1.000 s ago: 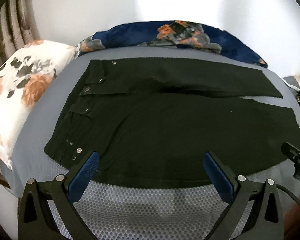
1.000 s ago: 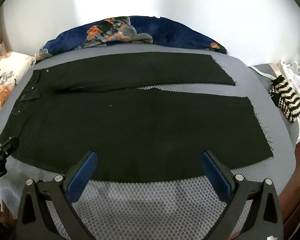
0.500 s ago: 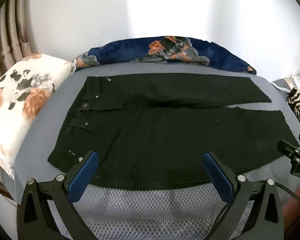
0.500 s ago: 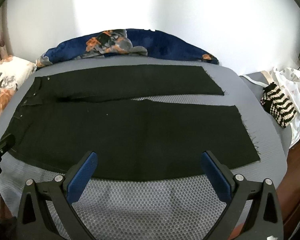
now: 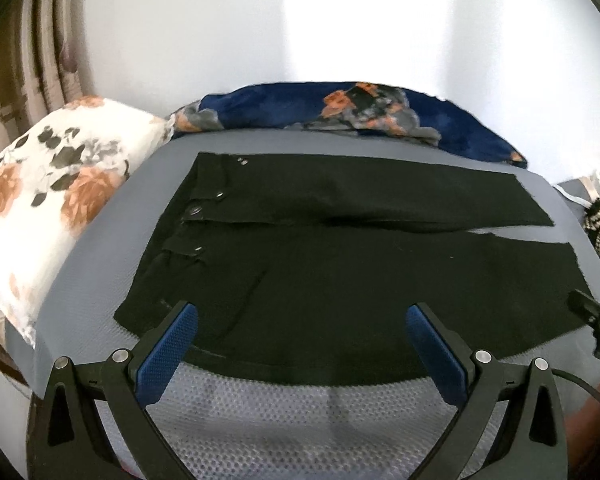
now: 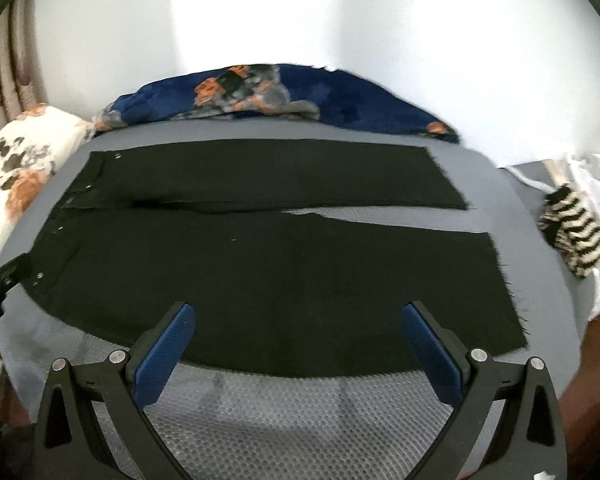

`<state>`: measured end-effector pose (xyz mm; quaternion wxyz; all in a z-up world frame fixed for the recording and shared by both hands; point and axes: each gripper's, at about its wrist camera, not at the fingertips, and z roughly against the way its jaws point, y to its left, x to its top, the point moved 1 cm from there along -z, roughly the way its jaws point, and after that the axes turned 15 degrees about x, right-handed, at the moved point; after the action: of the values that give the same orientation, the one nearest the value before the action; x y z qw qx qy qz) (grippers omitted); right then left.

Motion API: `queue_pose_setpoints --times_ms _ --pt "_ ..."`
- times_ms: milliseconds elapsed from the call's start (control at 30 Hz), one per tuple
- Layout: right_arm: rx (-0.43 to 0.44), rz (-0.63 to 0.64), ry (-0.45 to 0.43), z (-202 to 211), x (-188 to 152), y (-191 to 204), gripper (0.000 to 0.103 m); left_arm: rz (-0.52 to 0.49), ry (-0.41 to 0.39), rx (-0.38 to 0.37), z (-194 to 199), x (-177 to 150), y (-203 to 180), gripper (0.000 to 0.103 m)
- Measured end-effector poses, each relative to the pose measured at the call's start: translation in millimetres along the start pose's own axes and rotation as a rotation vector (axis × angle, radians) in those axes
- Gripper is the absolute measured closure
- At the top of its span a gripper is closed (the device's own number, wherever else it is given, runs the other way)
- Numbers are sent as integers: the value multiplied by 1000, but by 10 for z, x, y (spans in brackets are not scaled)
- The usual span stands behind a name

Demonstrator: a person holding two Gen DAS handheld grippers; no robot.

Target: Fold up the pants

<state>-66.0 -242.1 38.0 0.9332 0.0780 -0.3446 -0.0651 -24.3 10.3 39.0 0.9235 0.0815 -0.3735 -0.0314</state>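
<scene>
A grey mesh-covered bed (image 5: 100, 256) is spread with flat black pants (image 5: 340, 264), laid lengthwise left to right, waistband leftward, hems rightward. The left gripper (image 5: 302, 320) and right gripper (image 6: 298, 318) are held spread wide, empty, above the near edge.

Both grippers (image 5: 302, 324) (image 6: 299, 322): black frames, blue textured pads (image 5: 168, 354), silver screws, black cable

The pants (image 5: 340, 264) are black on a grey mesh cover (image 5: 260, 412). The left pillow (image 5: 56, 184) is white with orange flowers, the far blanket (image 5: 340, 116) navy with orange.
</scene>
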Motion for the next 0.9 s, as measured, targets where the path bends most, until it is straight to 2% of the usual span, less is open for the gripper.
queue_pose_setpoints --times_ms 100,200,300,400,533,733,900 --pt "100 -5 44 -129 73 -37 1 33 49 5 -220 84 119 0" --pt "127 19 73 -262 190 -25 1 90 111 -18 -516 219 305 0" --pt "150 37 88 -408 389 -27 1 115 134 18 -815 394 497 1" --pt "167 29 95 -568 650 -67 1 152 174 28 -1162 595 708 8" --pt "173 31 94 -805 997 -112 1 216 227 0 -1629 893 961 19" --pt "191 42 118 -1295 1497 -83 1 284 262 -114 -2320 1359 1240 41" --pt "231 61 160 -1752 1793 44 1 281 298 -247 -2935 1667 1343 44"
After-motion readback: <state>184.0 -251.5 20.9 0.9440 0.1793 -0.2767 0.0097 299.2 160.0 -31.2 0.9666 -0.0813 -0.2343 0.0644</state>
